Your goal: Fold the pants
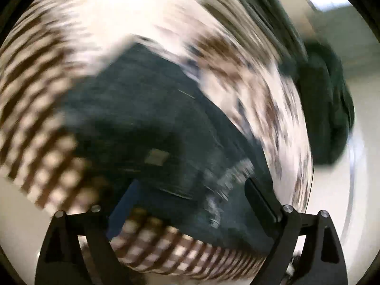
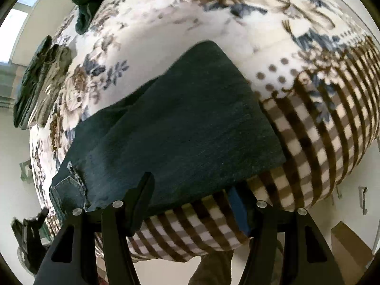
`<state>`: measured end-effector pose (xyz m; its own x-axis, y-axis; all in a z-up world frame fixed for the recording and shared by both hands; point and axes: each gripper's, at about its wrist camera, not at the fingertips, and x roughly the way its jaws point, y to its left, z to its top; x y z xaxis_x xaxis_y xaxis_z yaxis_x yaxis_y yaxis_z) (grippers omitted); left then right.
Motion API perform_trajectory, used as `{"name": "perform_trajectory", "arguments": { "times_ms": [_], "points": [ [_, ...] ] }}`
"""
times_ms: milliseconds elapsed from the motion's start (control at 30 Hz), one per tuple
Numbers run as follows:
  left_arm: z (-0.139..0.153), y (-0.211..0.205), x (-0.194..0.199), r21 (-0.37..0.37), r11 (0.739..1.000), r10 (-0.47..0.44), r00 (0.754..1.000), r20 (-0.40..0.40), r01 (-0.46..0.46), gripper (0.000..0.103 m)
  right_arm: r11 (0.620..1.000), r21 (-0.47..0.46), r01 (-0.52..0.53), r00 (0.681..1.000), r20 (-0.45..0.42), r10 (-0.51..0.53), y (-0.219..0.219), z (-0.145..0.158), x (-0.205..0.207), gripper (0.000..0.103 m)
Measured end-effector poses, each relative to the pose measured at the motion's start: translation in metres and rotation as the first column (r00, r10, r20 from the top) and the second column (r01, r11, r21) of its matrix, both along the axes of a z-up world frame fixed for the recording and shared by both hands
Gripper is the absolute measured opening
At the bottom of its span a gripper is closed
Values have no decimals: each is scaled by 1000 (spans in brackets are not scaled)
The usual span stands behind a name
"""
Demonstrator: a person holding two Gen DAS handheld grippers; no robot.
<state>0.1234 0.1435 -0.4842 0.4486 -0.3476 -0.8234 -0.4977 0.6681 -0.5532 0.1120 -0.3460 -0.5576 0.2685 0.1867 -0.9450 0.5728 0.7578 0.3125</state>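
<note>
Right wrist view shows the dark denim pants (image 2: 180,123) lying folded on a blanket (image 2: 213,30) printed with flowers and, toward its near edge, brown checks. The pants sit near that near edge, with a frayed patch at their near left corner. The right gripper (image 2: 192,199) hangs above the near edge of the pants with its fingers spread partway; its left finger (image 2: 140,199) overlaps the denim hem and its blue-padded right finger (image 2: 239,209) stands over the checked border, and nothing is pinched between them. A second folded dark garment (image 2: 42,80) lies at the far left edge of the blanket.

Left wrist view is heavily blurred. The left gripper (image 1: 180,204) has its fingers spread wide over the pants (image 1: 147,118), with denim visible between them, though I cannot tell whether they touch it. A dark green bundle (image 1: 327,109) lies to the far right.
</note>
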Motion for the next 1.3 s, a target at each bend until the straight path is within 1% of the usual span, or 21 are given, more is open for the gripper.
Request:
{"name": "perform_trajectory", "arguments": {
  "times_ms": [67, 133, 167, 200, 233, 267, 300, 333, 400, 467, 533, 567, 633, 667, 733, 767, 900, 967, 1033, 1167, 1300],
  "points": [
    [-14, 26, -14, -14, 991, 130, 991, -20, -131, 91, 1000, -16, 22, 999, 32, -22, 3, 10, -4, 64],
    [-40, 46, -19, -42, 978, 201, 978, -58, -204, 89, 998, -28, 51, 997, 63, -49, 5, 18, -7, 64],
    [-51, 53, -18, -57, 972, 226, 972, -60, -229, 89, 997, -35, 63, 996, 68, -60, 7, 20, -7, 64],
    [-61, 59, -15, -66, 968, 241, 969, -47, -244, 84, 997, -39, 72, 996, 62, -70, 9, 19, -7, 64],
    [-69, 57, -8, -57, 967, 246, 969, -38, -247, 76, 996, -42, 77, 996, 56, -75, 10, 18, -7, 64],
    [-71, 58, -2, -58, 967, 248, 969, -12, -248, 54, 995, -48, 84, 996, 47, -82, 12, 17, -6, 64],
    [-66, 54, 5, -46, 968, 247, 969, 21, -246, 40, 995, -56, 86, 996, 37, -84, 15, 14, -5, 64],
    [-61, 44, 14, -39, 971, 236, 970, 61, -234, 35, 995, -62, 83, 996, 30, -81, 16, 12, -4, 64],
    [-42, 35, 21, -5, 982, 187, 971, 149, -189, 33, 994, -78, 76, 997, 30, -74, 21, 9, -2, 64],
    [-36, 28, 26, 13, 987, 153, 966, 208, -159, 34, 994, -85, 62, 998, 28, -60, 28, 5, -1, 64],
    [-58, 36, 26, -31, 985, 175, 969, 176, -172, 54, 995, -89, 42, 999, 22, -40, 36, 1, 1, 64],
    [-77, 42, 29, -74, 978, 201, 970, 136, -193, 60, 995, -90, 36, 999, 21, -34, 38, 1, 1, 64],
    [-96, 56, 25, -157, 958, 261, 954, 146, -238, 60, 995, -94, 19, 1000, 22, -17, 43, 2, 2, 64],
    [-96, 59, 25, -172, 953, 279, 947, 160, -251, 59, 995, -95, 14, 1000, 23, -12, 43, 2, 2, 64],
    [-85, 58, 29, -160, 954, 281, 940, 192, -253, 36, 995, -95, 5, 1000, 25, -3, 43, 4, 3, 64],
    [-73, 53, 32, -141, 963, 258, 940, 225, -231, 26, 996, -92, 4, 1000, 29, -1, 41, 4, 2, 64],
    [-6, 20, 47, 33, 994, 90, 935, 344, -108, 25, 996, -83, 16, 999, 41, -12, 32, 6, -4, 64],
    [31, -5, 49, 102, 994, -16, 910, 414, -29, 25, 997, -72, 38, 998, 49, -34, 24, 6, -11, 64],
    [68, -39, 49, 145, 988, -121, 873, 472, 59, 25, 996, -59, 64, 996, 63, -60, 15, 7, -19, 64],
    [116, -126, 45, 180, 950, -312, 794, 522, 255, 24, 992, -20, 129, 989, 72, -127, -7, 9, -38, 64],
    [120, -223, 50, 172, 887, -450, 723, 524, 428, 24, 984, -21, 177, 980, 97, -174, -34, 21, -56, 64]
  ]
}}
